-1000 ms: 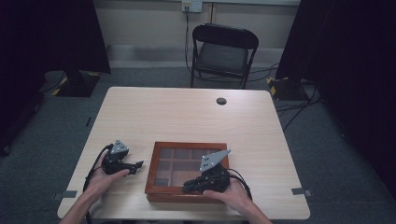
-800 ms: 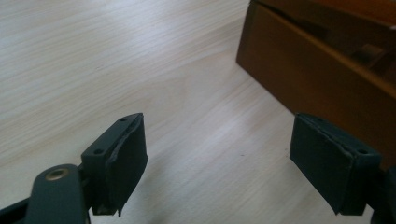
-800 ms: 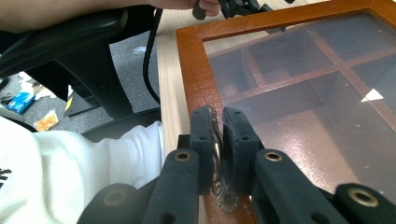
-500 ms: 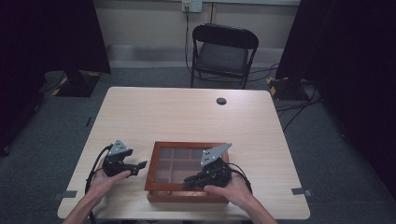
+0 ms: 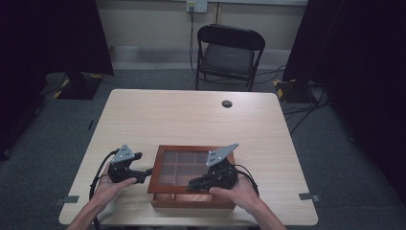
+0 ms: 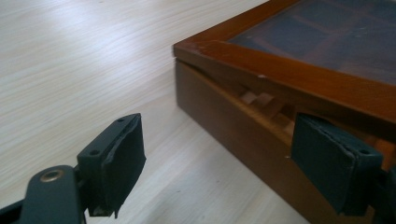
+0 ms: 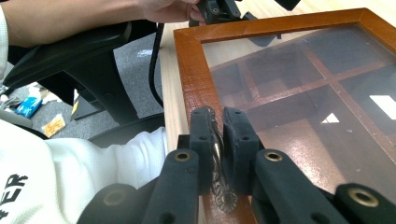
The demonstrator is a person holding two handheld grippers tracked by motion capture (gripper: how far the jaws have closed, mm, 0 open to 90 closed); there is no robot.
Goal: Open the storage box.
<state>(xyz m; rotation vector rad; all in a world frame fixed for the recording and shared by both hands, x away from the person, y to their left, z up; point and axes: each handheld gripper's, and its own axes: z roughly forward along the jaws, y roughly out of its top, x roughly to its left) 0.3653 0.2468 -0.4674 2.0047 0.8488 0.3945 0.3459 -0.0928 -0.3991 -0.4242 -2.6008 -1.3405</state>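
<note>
My right gripper (image 7: 217, 140) pinches the small metal latch (image 7: 219, 186) on the lid's front edge. My left gripper (image 6: 219, 158) gapes wide at 9 o'clock of the wooden box (image 5: 191, 175), where 1 corner of the glass lid (image 6: 299, 70) sits slightly lifted.

black letters "ER" on a white sleeve (image 7: 56, 177), rest cut off

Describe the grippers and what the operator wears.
Left gripper and right gripper: black bodies, each topped by a grey three-cornered plate, black cables trailing. Jaws are black with dark pads and brass-coloured rivets. Forearms bare in the high view; the right gripper view shows white clothing with black lettering.
</note>
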